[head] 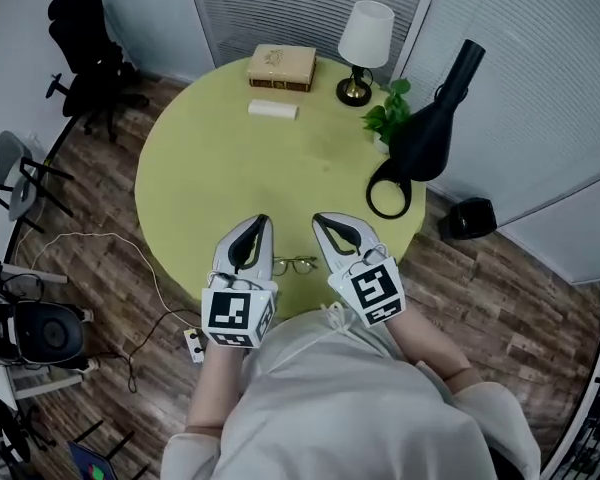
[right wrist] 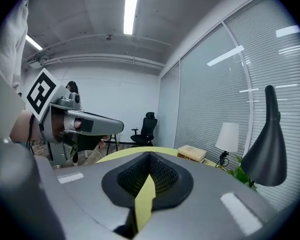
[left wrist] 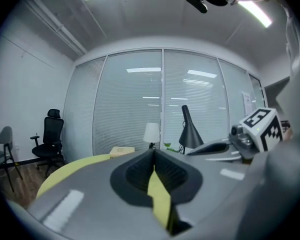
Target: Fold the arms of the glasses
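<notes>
Thin-framed glasses [head: 295, 264] lie on the round yellow-green table [head: 210, 178] near its front edge, their arms hard to make out. My left gripper [head: 263, 220] hovers just left of them and my right gripper [head: 320, 218] just right, both pointing away from the person. In the left gripper view the left gripper [left wrist: 154, 151] has its jaws together with nothing between them. The right gripper [right wrist: 149, 155] looks the same in its own view. Neither gripper view shows the glasses.
At the table's far side are a tan book [head: 281, 67], a small white box [head: 273, 110], a white-shaded lamp [head: 365, 38], a potted plant [head: 390, 113] and a black desk lamp [head: 430, 133]. A black office chair [head: 90, 58] and a power strip [head: 193, 343] are on the floor.
</notes>
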{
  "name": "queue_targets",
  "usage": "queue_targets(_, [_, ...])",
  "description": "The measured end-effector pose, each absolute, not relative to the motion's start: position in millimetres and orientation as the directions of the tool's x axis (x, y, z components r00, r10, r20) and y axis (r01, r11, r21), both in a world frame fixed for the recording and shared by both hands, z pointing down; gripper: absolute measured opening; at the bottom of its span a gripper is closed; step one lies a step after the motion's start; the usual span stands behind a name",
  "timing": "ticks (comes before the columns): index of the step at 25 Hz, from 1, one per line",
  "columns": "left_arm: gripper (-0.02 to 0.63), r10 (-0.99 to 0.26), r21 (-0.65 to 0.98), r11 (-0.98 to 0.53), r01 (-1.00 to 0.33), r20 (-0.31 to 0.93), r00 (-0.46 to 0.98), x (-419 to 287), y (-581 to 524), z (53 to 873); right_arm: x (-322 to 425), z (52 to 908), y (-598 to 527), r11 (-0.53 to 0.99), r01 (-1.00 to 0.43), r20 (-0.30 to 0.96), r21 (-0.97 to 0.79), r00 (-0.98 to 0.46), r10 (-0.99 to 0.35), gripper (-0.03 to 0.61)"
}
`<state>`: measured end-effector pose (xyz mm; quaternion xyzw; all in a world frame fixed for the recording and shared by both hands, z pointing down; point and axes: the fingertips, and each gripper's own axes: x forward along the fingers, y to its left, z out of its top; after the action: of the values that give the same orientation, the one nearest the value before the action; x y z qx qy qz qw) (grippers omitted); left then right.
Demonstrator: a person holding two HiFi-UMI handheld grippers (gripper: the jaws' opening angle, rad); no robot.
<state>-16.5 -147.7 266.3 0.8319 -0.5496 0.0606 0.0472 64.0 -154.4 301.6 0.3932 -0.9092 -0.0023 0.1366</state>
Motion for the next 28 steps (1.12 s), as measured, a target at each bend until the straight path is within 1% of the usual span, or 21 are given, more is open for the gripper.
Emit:
queue_targets(9, [0.006, -0.902, 0.025, -0.399, -0.917, 0.168, 0.397, -12, -135, 271, 73, 309, -141, 0.659, -0.75, 0.271, 0.061, -0.623, -0.734, -0.002])
queue_targets(16, [0.006, -0.91, 0.03, -0.368, -0.929, 0.195, 0.366, -17, -128, 282, 79, 314, -133, 0.63, -0.771, 0.292, 0.096, -0.583, -0.758, -0.002])
queue_targets(28, [0.006, -0.906, 0.043, -0.349, -0.936, 0.24, 0.349, -16, -124, 296, 81, 324, -127, 0.625, -0.776, 0.311, 0.085, -0.575, -0.757, -0.002])
